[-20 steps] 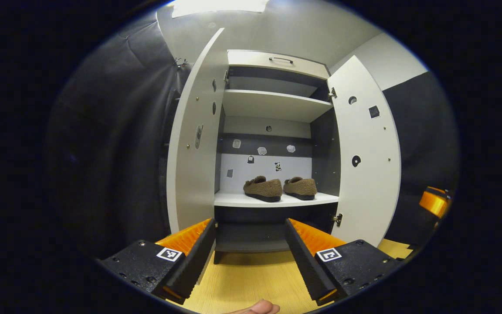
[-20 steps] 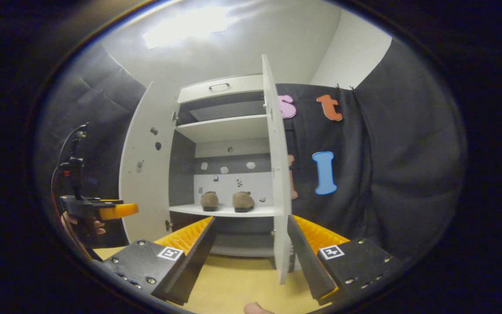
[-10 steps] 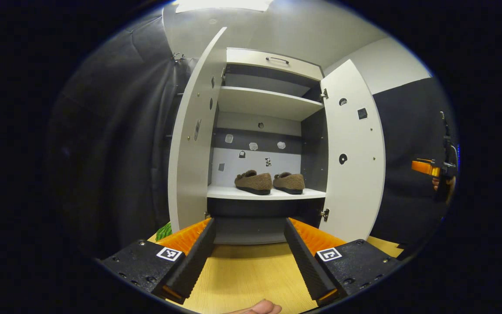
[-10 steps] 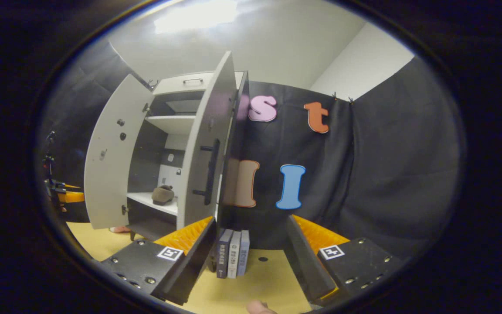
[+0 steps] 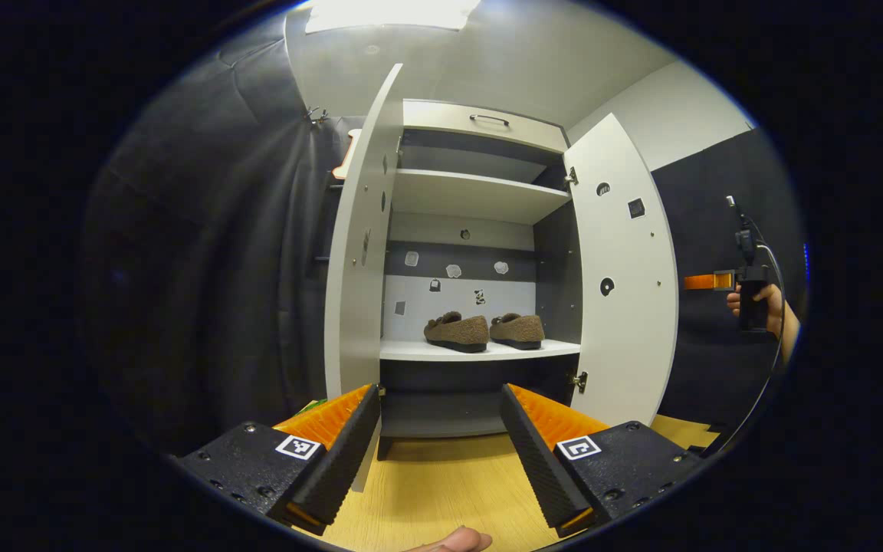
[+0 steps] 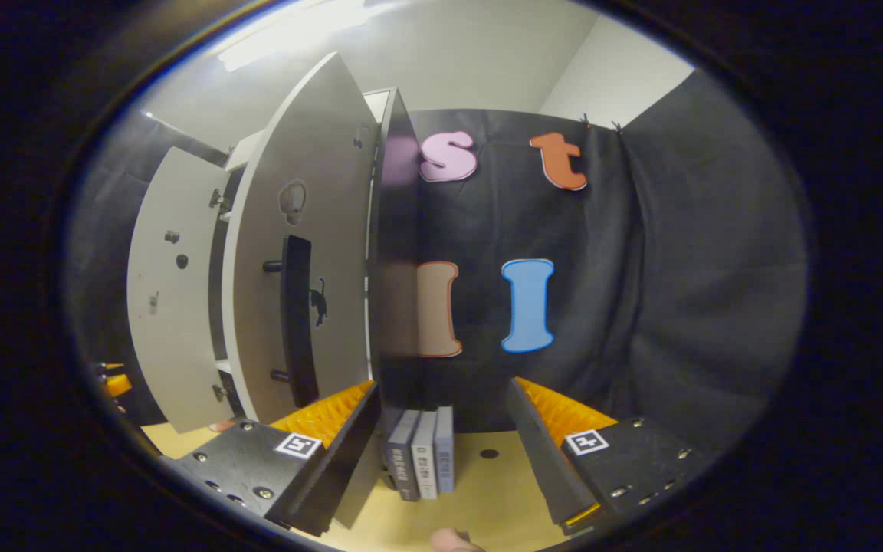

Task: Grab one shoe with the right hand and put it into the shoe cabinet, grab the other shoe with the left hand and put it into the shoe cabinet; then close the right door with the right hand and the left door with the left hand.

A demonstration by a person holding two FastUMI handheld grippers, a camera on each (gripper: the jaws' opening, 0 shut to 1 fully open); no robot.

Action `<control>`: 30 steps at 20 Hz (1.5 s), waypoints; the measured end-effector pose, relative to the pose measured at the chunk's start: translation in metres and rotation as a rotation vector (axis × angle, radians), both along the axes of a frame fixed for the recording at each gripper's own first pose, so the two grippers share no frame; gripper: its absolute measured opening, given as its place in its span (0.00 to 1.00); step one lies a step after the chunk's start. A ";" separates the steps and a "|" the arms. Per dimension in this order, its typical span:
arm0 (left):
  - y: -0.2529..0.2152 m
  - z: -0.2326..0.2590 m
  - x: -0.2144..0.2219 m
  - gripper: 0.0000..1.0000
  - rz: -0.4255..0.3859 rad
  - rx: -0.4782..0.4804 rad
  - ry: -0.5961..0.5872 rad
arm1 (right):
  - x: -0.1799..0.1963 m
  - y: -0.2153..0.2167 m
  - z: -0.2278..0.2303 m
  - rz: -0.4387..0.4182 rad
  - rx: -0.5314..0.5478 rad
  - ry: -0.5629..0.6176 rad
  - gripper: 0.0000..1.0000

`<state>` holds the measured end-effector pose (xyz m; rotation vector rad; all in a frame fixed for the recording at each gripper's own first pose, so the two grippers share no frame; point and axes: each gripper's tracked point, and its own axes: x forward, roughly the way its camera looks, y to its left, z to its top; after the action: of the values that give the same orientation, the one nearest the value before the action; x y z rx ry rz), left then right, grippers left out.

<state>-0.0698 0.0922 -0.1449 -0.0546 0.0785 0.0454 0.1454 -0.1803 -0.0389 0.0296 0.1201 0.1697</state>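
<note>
Two shoes (image 5: 484, 331) on one shelf (image 5: 480, 350), two doors (image 5: 625, 268) open.

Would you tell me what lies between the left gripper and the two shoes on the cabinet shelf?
In the left gripper view, only bare wooden floor and the cabinet's dark lower front separate the open left gripper from the shoes.

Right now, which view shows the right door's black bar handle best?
The right gripper view: the black bar handle faces the camera on the white right door's outer face. The left gripper view shows that door's inner face, so the handle is hidden.
</note>
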 end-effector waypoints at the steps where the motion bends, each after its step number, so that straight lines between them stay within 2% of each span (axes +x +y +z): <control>1: 0.003 -0.001 -0.001 0.96 -0.001 0.002 0.004 | 0.006 0.008 -0.002 0.002 0.001 0.012 0.99; 4: 0.016 -0.002 -0.007 0.96 0.007 0.023 0.005 | 0.014 0.041 -0.006 0.055 0.021 0.027 1.00; 5: 0.019 -0.001 -0.010 0.93 0.013 0.031 0.004 | 0.018 0.050 0.000 0.067 0.017 0.009 0.99; 6: 0.021 -0.001 -0.014 0.96 0.016 0.037 0.004 | 0.012 0.052 0.004 0.065 0.000 0.008 0.92; 10: 0.020 0.004 -0.015 0.99 0.008 0.024 -0.005 | 0.009 0.069 0.006 0.057 -0.043 0.004 0.92; 11: 0.019 0.003 -0.014 0.93 0.005 0.019 -0.005 | 0.008 0.074 0.005 0.067 -0.040 0.007 0.89; 12: 0.019 0.004 -0.012 0.96 0.005 0.018 -0.004 | 0.008 0.079 0.005 0.079 -0.037 0.006 0.92; 14: 0.020 0.003 -0.013 0.96 0.009 0.021 0.002 | 0.008 0.093 0.003 0.098 -0.026 0.003 0.92; 15: 0.020 0.002 -0.013 0.93 0.009 0.023 0.005 | 0.007 0.099 0.002 0.103 -0.019 0.003 0.92; 17: 0.021 0.003 -0.013 0.96 0.013 0.024 0.007 | 0.006 0.109 0.002 0.105 -0.018 -0.003 0.89; 18: 0.022 0.002 -0.014 0.96 0.016 0.026 0.009 | 0.006 0.113 0.002 0.100 -0.022 -0.005 0.92; 20: 0.023 0.002 -0.014 0.96 0.017 0.025 0.011 | 0.007 0.121 0.002 0.084 -0.026 -0.006 0.89; 22: 0.025 -0.002 -0.014 0.96 0.015 0.022 0.019 | 0.007 0.129 0.003 0.068 -0.006 -0.010 0.92; 24: 0.026 -0.006 -0.013 0.93 0.012 0.020 0.030 | 0.009 0.138 0.001 0.071 0.012 -0.011 0.92; 25: 0.027 -0.006 -0.013 0.96 0.013 0.020 0.031 | 0.009 0.143 0.000 0.077 0.022 -0.012 0.92; 28: 0.035 -0.009 -0.012 0.94 0.026 0.021 0.040 | 0.015 0.162 -0.005 0.101 0.028 -0.018 0.89; 30: 0.042 -0.011 -0.014 0.96 0.039 0.027 0.045 | 0.018 0.174 -0.010 0.108 0.024 -0.019 0.92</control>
<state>-0.0841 0.1345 -0.1555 -0.0281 0.1220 0.0863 0.1635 -0.0065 -0.0491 0.0454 0.1011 0.2792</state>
